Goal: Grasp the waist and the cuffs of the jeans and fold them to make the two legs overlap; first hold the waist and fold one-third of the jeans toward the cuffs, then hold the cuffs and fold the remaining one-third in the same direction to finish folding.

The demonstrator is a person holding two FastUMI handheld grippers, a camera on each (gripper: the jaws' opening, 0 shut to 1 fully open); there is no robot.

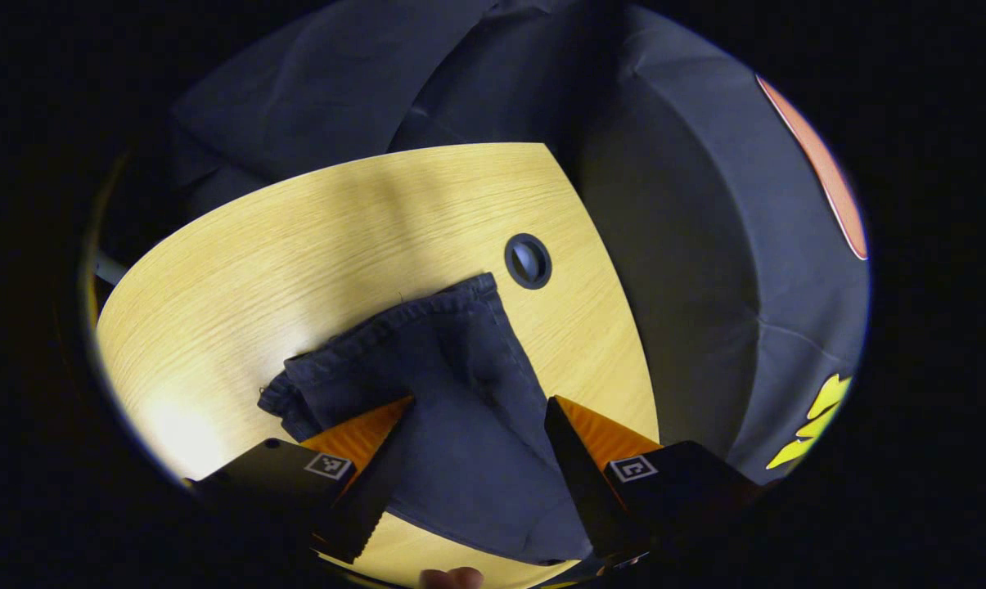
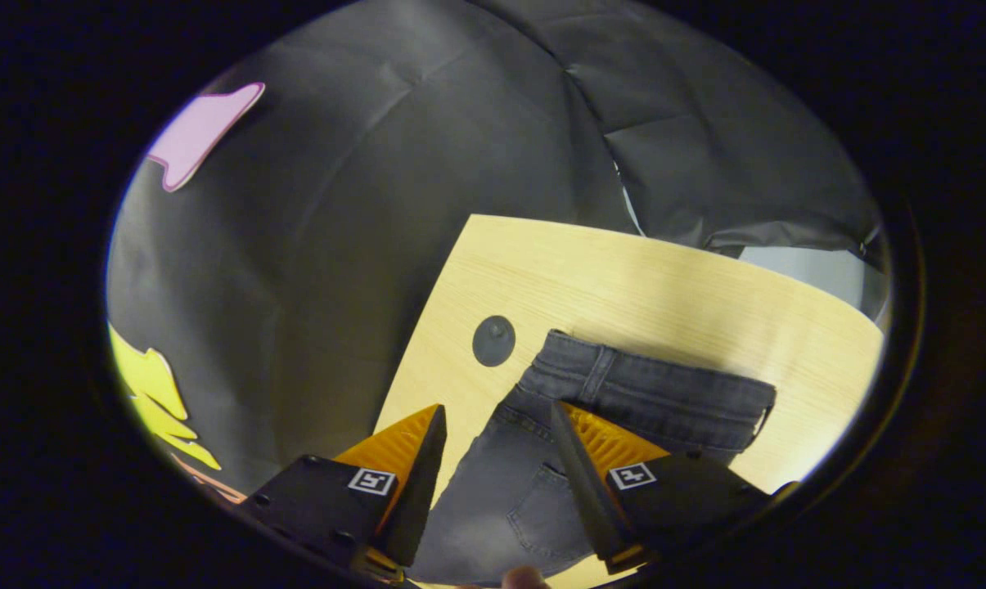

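Dark grey jeans lie on a light wooden table. In the left gripper view the cuffs end points away from me, its hem rumpled at the left corner. My left gripper is open, with one orange finger over each side of the leg. In the right gripper view the waistband with belt loops lies flat, and a back pocket shows below it. My right gripper is open over the waist's left part, its left finger over bare table and its right finger on the denim side.
A round dark grommet sits in the tabletop just beyond the cuffs, and the grommet also lies left of the waistband. The table's edge runs close beside the jeans, with black cloth beyond it. A person's fingertip shows at the bottom.
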